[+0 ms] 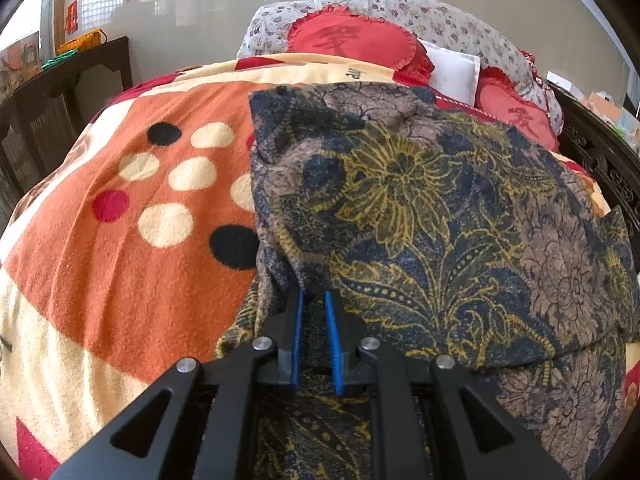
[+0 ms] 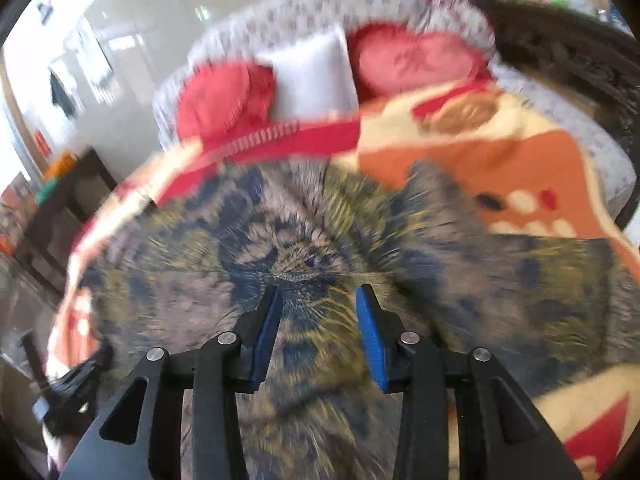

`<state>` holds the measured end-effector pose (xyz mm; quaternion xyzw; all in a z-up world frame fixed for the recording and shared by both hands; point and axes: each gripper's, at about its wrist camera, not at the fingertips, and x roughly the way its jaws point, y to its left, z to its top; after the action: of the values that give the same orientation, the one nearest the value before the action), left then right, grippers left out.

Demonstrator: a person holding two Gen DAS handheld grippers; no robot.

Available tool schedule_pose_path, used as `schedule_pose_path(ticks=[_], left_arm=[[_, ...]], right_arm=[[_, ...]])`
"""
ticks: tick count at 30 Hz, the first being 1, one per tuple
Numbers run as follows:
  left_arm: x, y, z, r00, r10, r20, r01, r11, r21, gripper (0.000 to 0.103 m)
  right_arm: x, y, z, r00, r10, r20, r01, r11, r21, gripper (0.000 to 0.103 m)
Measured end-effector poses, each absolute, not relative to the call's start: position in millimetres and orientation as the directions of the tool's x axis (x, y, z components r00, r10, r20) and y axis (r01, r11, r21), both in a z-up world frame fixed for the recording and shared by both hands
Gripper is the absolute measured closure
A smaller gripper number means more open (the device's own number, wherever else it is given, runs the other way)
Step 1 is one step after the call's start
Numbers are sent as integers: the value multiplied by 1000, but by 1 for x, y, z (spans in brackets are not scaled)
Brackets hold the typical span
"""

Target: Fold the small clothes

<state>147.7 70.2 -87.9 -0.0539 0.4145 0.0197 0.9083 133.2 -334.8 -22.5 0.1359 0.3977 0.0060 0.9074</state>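
Bed [image 1: 592,152]: dark carved wooden frame, seen at the far side beyond the fingers in both views.

Blanket [image 1: 120,280]: fleece, orange and cream with red bands and cream, black and red dots. It covers the bed and spreads out to the side of the left fingers and beyond the right fingers [image 2: 500,160].

Patterned garment [image 1: 420,220]: dark blue, brown and yellow floral cloth lying on the blanket. It fills the area ahead of and under the left fingers, with a raised fold running up to their tips. In the right wrist view it fills the area ahead of and beneath the fingers [image 2: 320,240], heavily blurred.

Floral quilt [image 1: 420,12]: rolled at the head of the bed, far beyond the fingers.

Heart cushions: two red, frilled, against the quilt, one [image 1: 352,40] far ahead of the left fingers, the other [image 1: 516,108] further to the side.

White pillow [image 1: 452,68]: between the two cushions.

Left gripper [image 1: 314,296]: blue-padded fingers drawn close together, pinching a fold of the patterned garment.

Right gripper [image 2: 318,292]: blue-padded fingers spread apart, nothing between them, hanging over the garment; contact with the cloth cannot be told through the blur.
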Motion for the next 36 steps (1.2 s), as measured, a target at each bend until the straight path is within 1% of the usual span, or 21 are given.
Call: schedule_pose_path(ticks=[2,4,7,8,9,11,12,13,15,17,18,20,21,24,26,27,29,30,32,34,36], left_arm=[[148,71,-88,657,-16,-754,-79,993,-91,90],[148,71,-88,657,-20,-754,-77,993,-93,90],[148,68,-87,655,-12,-755,-74,994,-79,90],[148,66,-86,653,-7,-757,-71,995,-70,89],[148,63,-85,650,-6,-760,-59,997,-58,84],[146,55,-78,636,-17,-771,-23,999,-41,67],[142,51,-74,634,-28,-773,-8,999,-43,46],[137,48,-69,640,-47,-767,3,998,-58,28],[120,37,-60,669,-79,-739,37,997,-72,14],[103,24,-60,690,-88,-719,70,996,-55,13],[96,18,-65,689,-98,-718,90,995,-50,12],[90,10,-81,661,-99,-744,112,993,-32,12],[94,10,-86,634,-93,-768,107,994,-33,12],[100,23,-88,625,-117,-772,57,993,-104,12],[99,26,-88,630,-131,-765,57,991,-122,12],[98,25,-88,631,-128,-765,58,991,-118,12],[99,25,-88,631,-123,-766,58,992,-112,12],[99,24,-88,631,-123,-766,58,992,-112,12],[98,24,-88,631,-125,-765,58,992,-115,11],[99,24,-88,632,-128,-765,58,991,-118,11],[99,25,-88,632,-129,-764,58,991,-120,11]], right_arm=[[100,-362,-14,698,54,-714,141,967,211,78],[65,-402,-11,707,-1,-708,206,957,205,78],[23,-465,-20,670,-112,-734,342,924,171,78],[14,-482,-23,649,-146,-747,378,913,151,78],[6,-497,-26,626,-186,-758,404,908,111,78],[1,-515,-28,610,-200,-767,367,929,50,78],[3,-518,-28,615,-178,-768,316,948,34,78],[6,-516,-29,617,-145,-773,248,969,16,78],[21,-505,-35,592,-112,-798,92,993,-72,77],[39,-493,-46,556,-99,-825,-39,989,-145,77],[46,-488,-52,538,-108,-836,-70,983,-172,77],[63,-484,-65,489,-102,-866,-129,974,-188,77],[66,-483,-70,473,-117,-873,-139,969,-205,77],[79,-484,-87,396,-124,-910,-200,955,-217,77],[84,-486,-96,382,-166,-909,-203,945,-258,77],[85,-488,-96,383,-165,-909,-186,950,-251,77],[87,-495,-95,384,-150,-911,-141,966,-218,77],[85,-499,-92,390,-137,-910,-113,974,-195,80],[82,-519,-81,411,-57,-910,-13,998,-68,99],[77,-535,-70,447,1,-895,55,998,29,103],[67,-549,-53,501,26,-865,113,989,95,103]])
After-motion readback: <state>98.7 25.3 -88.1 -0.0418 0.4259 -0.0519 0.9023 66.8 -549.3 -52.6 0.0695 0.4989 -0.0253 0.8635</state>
